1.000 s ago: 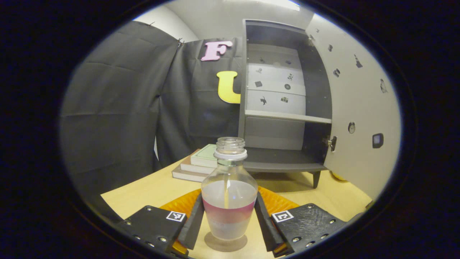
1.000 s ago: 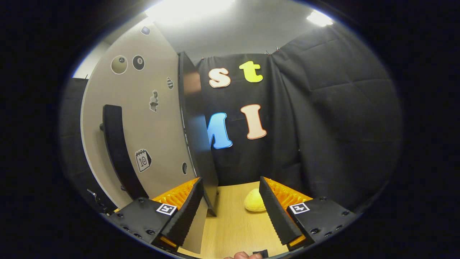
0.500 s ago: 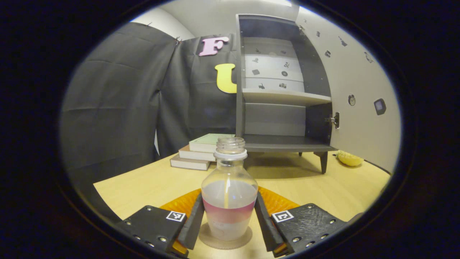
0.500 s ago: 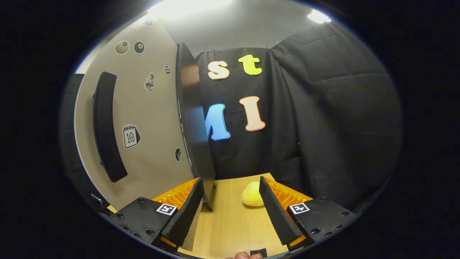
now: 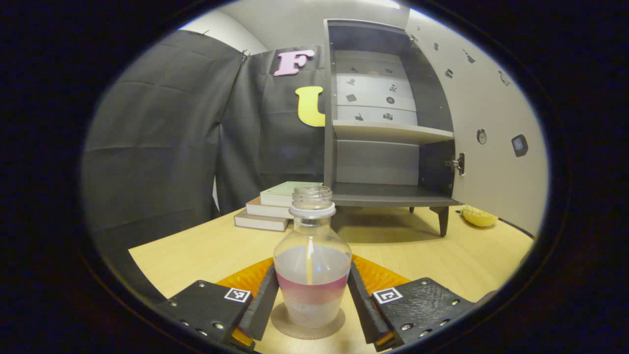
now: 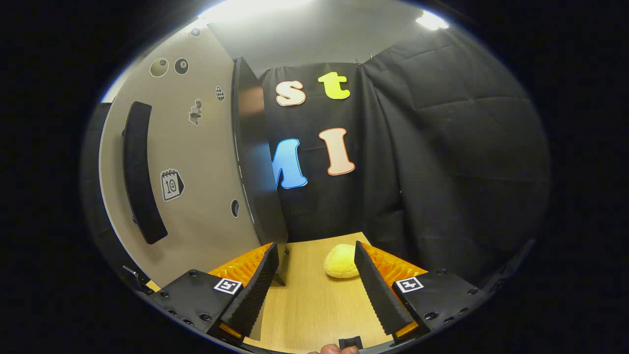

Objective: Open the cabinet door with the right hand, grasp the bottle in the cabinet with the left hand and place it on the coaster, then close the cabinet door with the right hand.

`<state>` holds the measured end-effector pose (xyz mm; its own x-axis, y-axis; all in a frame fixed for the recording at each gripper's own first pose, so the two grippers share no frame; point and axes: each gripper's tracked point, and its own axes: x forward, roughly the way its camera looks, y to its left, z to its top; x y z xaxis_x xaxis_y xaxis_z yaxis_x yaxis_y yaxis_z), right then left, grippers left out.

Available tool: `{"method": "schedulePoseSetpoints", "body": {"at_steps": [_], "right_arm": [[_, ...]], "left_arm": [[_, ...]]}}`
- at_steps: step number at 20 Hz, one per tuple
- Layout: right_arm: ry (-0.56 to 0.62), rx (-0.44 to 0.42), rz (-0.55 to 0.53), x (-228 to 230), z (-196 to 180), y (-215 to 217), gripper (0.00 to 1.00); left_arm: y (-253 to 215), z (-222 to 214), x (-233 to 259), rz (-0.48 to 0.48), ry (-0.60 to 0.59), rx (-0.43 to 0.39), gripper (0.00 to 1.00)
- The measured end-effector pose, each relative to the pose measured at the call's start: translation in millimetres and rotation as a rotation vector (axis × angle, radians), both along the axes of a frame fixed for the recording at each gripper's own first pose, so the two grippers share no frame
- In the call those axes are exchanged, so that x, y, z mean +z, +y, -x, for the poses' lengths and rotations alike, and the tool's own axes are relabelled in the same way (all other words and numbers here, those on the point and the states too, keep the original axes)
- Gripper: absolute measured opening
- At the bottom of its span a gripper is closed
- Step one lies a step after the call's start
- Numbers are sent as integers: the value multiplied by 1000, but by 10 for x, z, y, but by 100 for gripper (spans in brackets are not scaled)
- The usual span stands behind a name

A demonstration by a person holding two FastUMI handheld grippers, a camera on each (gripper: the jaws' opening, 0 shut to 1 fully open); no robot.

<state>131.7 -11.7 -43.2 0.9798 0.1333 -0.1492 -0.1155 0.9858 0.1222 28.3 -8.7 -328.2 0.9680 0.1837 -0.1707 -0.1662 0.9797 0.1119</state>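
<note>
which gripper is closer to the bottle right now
Left. The left gripper has the bottle between its fingers on the coaster. The right gripper is off by the open cabinet door, open, holding nothing.

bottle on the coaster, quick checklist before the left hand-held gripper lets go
1. Bottle upright: ok.
2. Bottle base over the coaster: ok, roughly centred.
3. Base fully resting on the coaster: cannot tell.
4. Left hand-held gripper fingers at the bottle's sides: ok, released or not cannot tell.
5. Cabinet door open, lower shelf bare: ok, ready for closing.
6. Right hand-held gripper open and holding nothing: ok, near the door's edge.
</note>
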Motion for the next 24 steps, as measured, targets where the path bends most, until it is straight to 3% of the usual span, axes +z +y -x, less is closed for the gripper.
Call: {"method": "schedulePoseSetpoints", "body": {"at_steps": [1,3,4,8,17,18,19,24], "right_arm": [[2,1,4,-6,4,2,98],[12,19,15,-27,-5,32,97],[14,22,20,-42,4,24,92],[2,40,23,2,0,62,92],[-8,58,16,61,-58,54,92],[-14,57,14,73,-71,47,98],[-19,56,8,87,-82,34,98],[-54,59,-29,197,-136,-6,98]], "left_arm": [[-19,-3,-4,-16,15,-14,72],[-94,-12,-18,-34,33,-34,78],[-127,-18,-4,-31,30,-42,82],[-61,-43,163,-23,11,-11,86],[-145,-105,988,-81,-84,-29,85],[-178,-98,1094,-85,-94,-33,85],[-199,-94,1206,-87,-103,-35,83],[-374,84,1976,-49,-192,-32,83]]}}
